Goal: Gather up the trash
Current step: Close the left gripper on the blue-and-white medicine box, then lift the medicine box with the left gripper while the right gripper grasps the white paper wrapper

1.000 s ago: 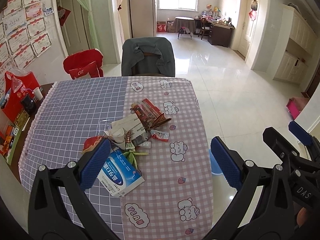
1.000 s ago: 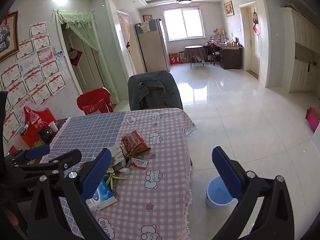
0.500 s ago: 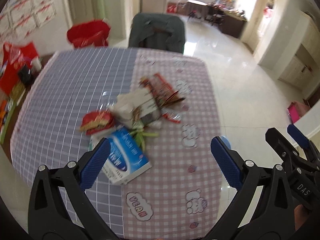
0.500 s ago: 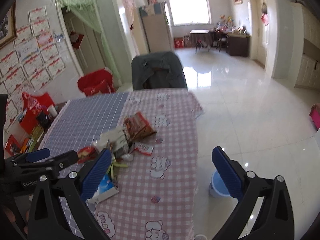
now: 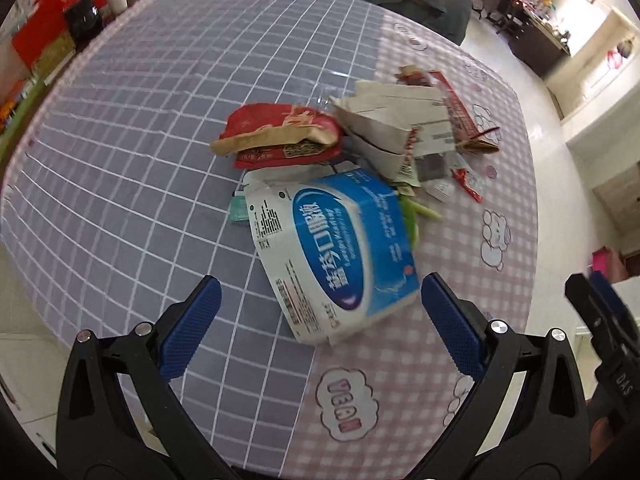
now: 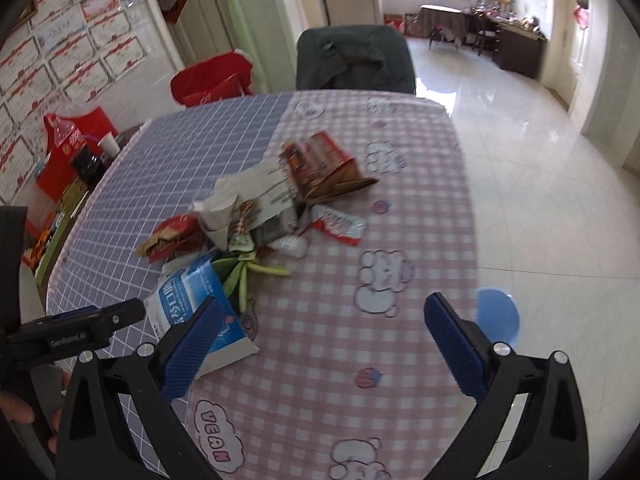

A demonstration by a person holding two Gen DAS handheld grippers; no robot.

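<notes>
Dropping low since a second ago, my left claw (image 5: 316,320) now hangs spread wide just short of the blue-and-white carton (image 5: 336,248); my right claw (image 6: 318,338) is also released, over bare cloth. Beyond: tiled floor, a blue bucket (image 6: 498,314) beside the worktop (image 5: 120,152). The carton looks light, crushable; I'd pinch across its near end. Wrappers (image 5: 280,132) behind look flimsy.

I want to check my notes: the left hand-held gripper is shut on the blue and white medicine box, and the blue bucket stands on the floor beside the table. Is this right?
Not quite. In the left wrist view the left hand-held gripper is open, its jaws apart on either side of the blue and white medicine box, holding nothing. The blue bucket does stand on the floor beside the table.
</notes>
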